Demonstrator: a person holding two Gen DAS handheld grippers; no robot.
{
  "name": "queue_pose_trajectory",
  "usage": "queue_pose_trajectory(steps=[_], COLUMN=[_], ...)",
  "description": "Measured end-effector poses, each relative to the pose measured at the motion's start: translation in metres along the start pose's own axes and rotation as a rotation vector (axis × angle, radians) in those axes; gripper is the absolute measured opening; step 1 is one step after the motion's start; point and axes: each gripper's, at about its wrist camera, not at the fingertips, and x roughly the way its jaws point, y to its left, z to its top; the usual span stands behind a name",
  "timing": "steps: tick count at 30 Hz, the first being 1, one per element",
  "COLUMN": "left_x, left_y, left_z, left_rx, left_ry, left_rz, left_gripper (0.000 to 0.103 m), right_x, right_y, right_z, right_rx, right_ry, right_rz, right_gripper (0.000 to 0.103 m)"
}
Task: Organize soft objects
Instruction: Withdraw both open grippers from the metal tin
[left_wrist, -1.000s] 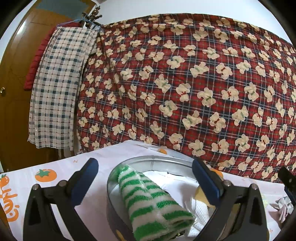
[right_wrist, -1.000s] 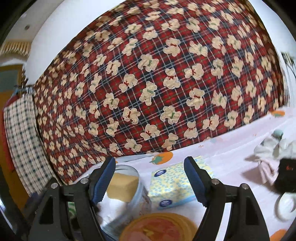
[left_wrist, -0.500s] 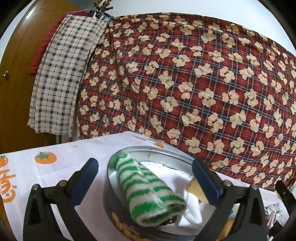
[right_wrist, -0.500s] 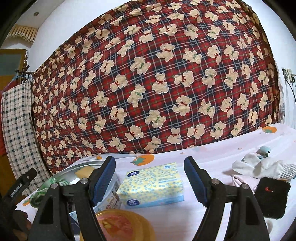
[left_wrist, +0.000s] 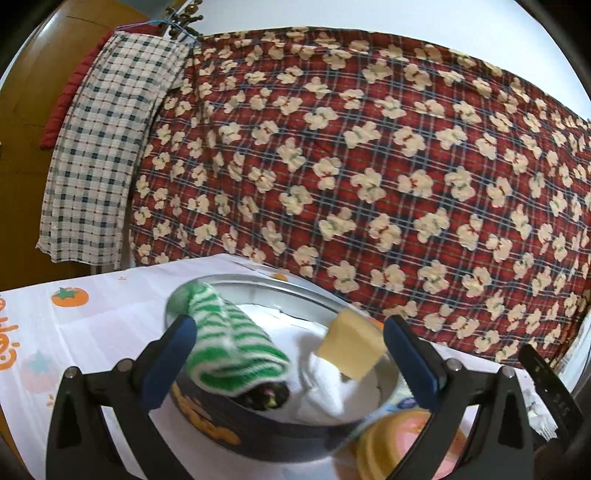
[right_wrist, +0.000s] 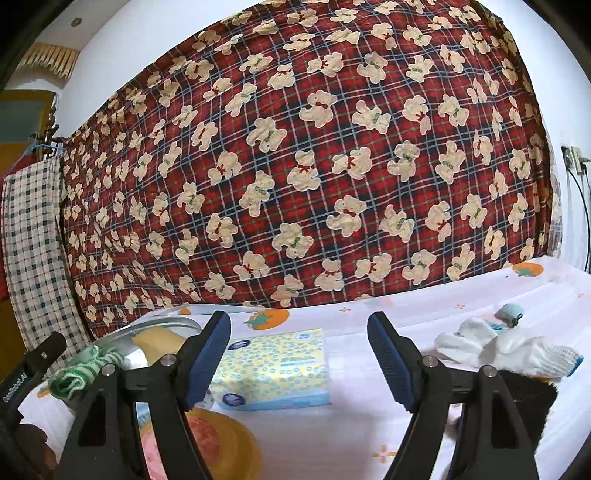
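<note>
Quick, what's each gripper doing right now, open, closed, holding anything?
Left gripper: open, empty, over the round tin.
Right gripper: open, empty, facing the tissue pack.

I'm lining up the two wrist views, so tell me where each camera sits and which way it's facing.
Left wrist: on the left gripper, looking along its open fingers at the round tin holding the green striped sock and yellow sponge.
Right wrist: on the right gripper, looking over the tissue pack toward the white gloves; fingers open.
Shared: tin, sock, sponge, bear-print blanket.
</note>
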Motion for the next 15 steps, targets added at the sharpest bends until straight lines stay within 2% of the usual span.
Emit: queue_pose_trajectory(steps=[10,15], left_x=[-0.014,-0.021], left_y=[-0.043,-0.072], left_z=[-0.014,-0.023], left_rx=[0.058,0.103], left_ry=[0.017,0.033], left_rz=[-0.058,-0.109], left_gripper=[0.103,0.103], right_x=[-0.008,-0.013], right_y=[-0.036,-0.053], right_z=[0.004,0.006], right_rx=[0.000,-0.029], right_ry=[0.016,0.032], right_rz=[-0.046,-0.062], right_gripper=[0.078,0.078])
